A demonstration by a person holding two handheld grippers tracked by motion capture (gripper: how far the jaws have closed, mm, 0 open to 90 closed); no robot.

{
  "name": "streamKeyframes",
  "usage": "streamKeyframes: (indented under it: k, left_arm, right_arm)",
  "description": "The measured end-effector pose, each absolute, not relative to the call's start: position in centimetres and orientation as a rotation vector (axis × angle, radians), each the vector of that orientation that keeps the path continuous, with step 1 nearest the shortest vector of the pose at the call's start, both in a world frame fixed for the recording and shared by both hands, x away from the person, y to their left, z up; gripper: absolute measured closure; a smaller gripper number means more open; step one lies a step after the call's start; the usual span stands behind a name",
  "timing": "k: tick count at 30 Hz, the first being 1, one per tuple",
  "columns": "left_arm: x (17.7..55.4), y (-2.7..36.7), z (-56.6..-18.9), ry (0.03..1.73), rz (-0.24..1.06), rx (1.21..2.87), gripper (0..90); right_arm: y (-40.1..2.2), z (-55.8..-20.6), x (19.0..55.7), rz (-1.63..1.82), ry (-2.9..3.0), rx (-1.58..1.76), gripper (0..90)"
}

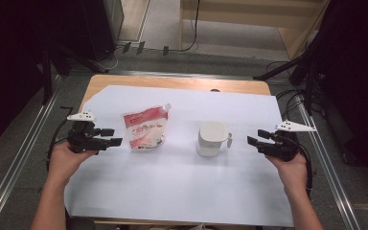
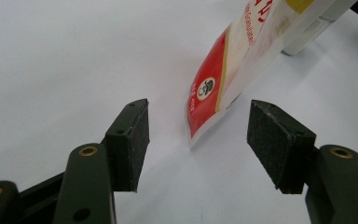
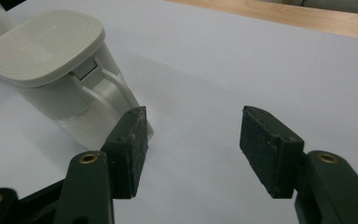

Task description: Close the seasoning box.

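Approach step: left claw [image 1: 114,136] released, pouch [image 1: 144,127] at its 3 o'clock; right claw [image 1: 255,137] released, canister [image 1: 212,138] at its 9 o'clock; next, close in and grip.

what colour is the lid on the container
Beige, a shade darker than the pale container; the lid shows best in the right gripper view.

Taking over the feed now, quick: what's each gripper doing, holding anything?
Left gripper: open, empty, jaws aimed at the red-and-white pouch.
Right gripper: open, empty, beside the lidded white container.
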State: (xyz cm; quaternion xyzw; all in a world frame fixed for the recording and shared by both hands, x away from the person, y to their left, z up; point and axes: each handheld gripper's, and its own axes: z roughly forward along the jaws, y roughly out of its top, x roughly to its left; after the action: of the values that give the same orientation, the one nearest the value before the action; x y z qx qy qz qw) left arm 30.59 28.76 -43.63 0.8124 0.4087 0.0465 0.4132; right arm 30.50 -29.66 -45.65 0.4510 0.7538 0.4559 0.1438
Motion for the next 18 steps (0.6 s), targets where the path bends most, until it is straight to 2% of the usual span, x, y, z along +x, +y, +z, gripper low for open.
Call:
streamKeyframes:
  k: [18]
  left_arm:
    - [30.63, 28.67, -43.68, 1.026, 0.112, 2.046, 38.3]
  right_arm:
    - [-29.22, -45.84, 30.55, 1.294, 2.179, 1.291, 41.8]
